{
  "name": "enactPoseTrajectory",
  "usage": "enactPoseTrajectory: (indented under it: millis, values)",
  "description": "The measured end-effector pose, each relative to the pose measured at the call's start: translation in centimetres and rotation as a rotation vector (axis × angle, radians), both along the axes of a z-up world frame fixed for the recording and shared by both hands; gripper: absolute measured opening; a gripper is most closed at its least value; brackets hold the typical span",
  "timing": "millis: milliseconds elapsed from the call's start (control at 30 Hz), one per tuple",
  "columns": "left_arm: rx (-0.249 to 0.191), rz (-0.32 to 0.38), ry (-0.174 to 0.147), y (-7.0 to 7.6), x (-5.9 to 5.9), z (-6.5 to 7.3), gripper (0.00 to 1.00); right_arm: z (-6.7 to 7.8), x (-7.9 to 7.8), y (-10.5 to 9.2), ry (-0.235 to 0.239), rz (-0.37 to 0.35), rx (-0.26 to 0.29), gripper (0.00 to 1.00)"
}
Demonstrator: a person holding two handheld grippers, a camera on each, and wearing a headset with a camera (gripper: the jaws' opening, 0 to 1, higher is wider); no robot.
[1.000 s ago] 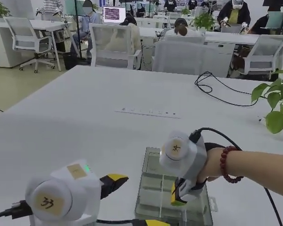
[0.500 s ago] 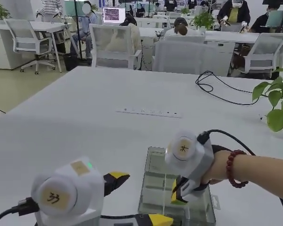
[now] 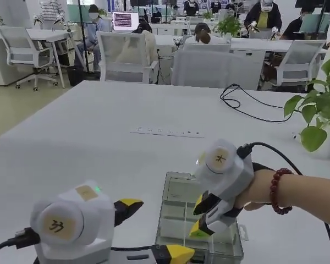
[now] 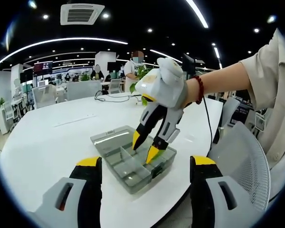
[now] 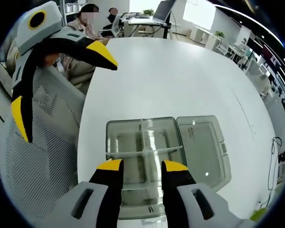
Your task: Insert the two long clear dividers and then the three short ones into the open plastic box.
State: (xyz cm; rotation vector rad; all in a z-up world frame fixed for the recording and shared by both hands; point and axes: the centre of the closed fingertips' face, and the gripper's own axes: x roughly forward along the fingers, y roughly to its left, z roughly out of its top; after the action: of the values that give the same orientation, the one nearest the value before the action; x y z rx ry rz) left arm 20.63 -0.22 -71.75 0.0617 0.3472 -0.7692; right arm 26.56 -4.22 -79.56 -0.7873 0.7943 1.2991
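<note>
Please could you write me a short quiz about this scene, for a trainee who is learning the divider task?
1. True or false: the left gripper has its jaws shut.
2. The right gripper hangs above: A the plastic box, B a sink, C a stove.
3. Fill in: the box's lid lies ___ (open or closed).
Key: 1 false; 2 A; 3 open.
</note>
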Motion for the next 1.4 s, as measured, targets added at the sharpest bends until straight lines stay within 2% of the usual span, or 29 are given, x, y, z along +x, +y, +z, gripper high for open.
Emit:
enactPoseTrajectory:
  millis: [367,633,833,933,1033,1233,1400]
  values:
    - [0.013,-0.002,0.013,-0.1,-0.1,-0.2,0.83,1.0,-0.4,-3.3,0.008,-0.074,0.053,0.43]
    - [0.060,-0.022,0.020,-0.5,-0.3,-0.7,0.84,1.8,-1.0,-6.2,0.013,-0.115,0.113,0.49]
    - [0.066,-0.031,0.024,-1.0,-0.3,-0.8,0.85,1.9,-1.2,-8.5,0.013,-0.141,0.132,0.51]
    - [0.070,-0.032,0.029,-1.1,-0.3,-0.9,0.85,1.6,-1.2,-9.7,0.013,-0.156,0.130,0.51]
    - [0.089,-0.034,0.032,-1.2,-0.2,-1.1,0.85,0.9,-1.2,-11.5,0.006,-0.174,0.103,0.51]
    - [0.094,-0.038,0.031,-1.6,0.0,-1.1,0.85,-0.4,-0.8,-15.1,0.009,-0.220,0.051,0.51]
    - [0.092,-0.033,0.031,-1.7,0.2,-1.1,0.84,-1.2,-0.6,-17.5,0.019,-0.255,0.029,0.51]
